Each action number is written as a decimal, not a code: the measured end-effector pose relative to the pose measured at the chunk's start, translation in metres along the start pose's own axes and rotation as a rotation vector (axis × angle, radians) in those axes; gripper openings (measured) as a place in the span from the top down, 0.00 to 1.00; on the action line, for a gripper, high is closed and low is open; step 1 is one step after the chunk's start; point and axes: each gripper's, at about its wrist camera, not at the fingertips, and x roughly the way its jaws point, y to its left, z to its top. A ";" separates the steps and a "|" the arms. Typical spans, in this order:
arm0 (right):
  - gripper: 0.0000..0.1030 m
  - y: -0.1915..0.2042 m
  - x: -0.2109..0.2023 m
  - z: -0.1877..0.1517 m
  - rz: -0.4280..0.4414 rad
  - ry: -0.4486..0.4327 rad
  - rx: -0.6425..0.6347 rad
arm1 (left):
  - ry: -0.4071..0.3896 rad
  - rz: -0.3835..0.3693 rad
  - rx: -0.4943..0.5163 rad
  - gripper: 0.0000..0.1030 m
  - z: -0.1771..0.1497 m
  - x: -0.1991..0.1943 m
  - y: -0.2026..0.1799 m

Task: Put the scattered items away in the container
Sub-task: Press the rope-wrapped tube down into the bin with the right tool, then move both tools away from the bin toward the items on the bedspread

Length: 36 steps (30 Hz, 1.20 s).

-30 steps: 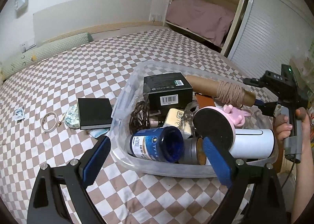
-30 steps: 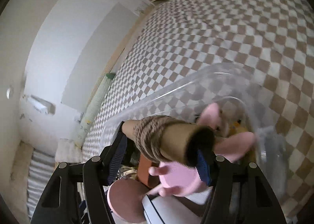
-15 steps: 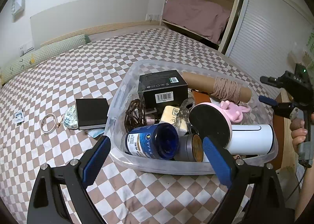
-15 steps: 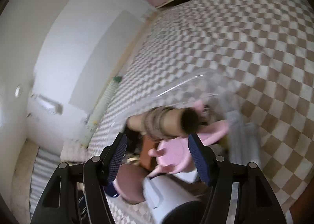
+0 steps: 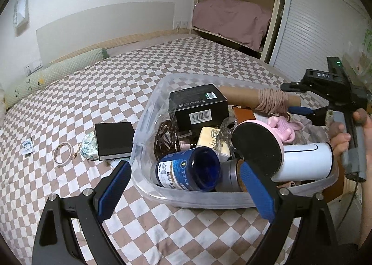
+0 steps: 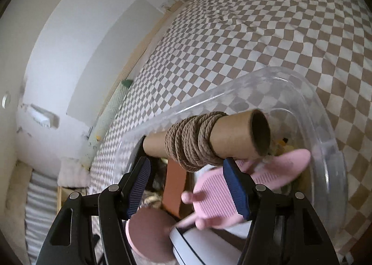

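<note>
A clear plastic bin [image 5: 148,111] on the checkered bed holds a black box [image 5: 200,104], a blue jar [image 5: 188,169], a white cylinder [image 5: 304,160] and a pink comb [image 5: 281,125]. A cardboard tube wound with rope [image 5: 260,99] lies across the bin's far side; it also shows in the right wrist view [image 6: 209,142]. My right gripper [image 6: 189,186] is open just below the tube, over the bin [image 6: 330,130], holding nothing. My left gripper [image 5: 183,183] is open and empty at the bin's near rim.
Left of the bin on the bed lie a black notebook [image 5: 114,139], a patterned round pouch [image 5: 89,146], a white ring [image 5: 62,152] and a small packet [image 5: 27,146]. A green bolster [image 5: 53,74] lies along the headboard wall.
My right gripper opened and let go of the rope tube, which now rests across the bin. The gripper backed off, then came close again. My left gripper barely moved.
</note>
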 end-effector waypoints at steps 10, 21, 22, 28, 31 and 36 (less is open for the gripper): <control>0.37 0.019 -0.003 -0.013 -0.012 -0.019 -0.070 | -0.009 0.038 -0.029 0.07 -0.006 -0.007 0.018; 0.01 0.063 -0.047 -0.064 -0.332 -0.257 -0.392 | -0.018 0.073 -0.051 0.07 -0.012 -0.023 0.020; 0.01 0.067 -0.050 -0.070 -0.340 -0.273 -0.415 | -0.018 0.069 -0.053 0.07 -0.012 -0.025 0.021; 0.00 0.085 -0.057 -0.098 -0.380 -0.311 -0.514 | -0.025 0.072 -0.064 0.01 -0.015 -0.038 0.028; 0.00 0.095 -0.061 -0.113 -0.415 -0.339 -0.535 | -0.023 0.084 -0.070 0.01 -0.017 -0.042 0.032; 0.00 0.106 -0.064 -0.129 -0.430 -0.368 -0.547 | -0.026 0.126 -0.067 0.01 -0.022 -0.049 0.039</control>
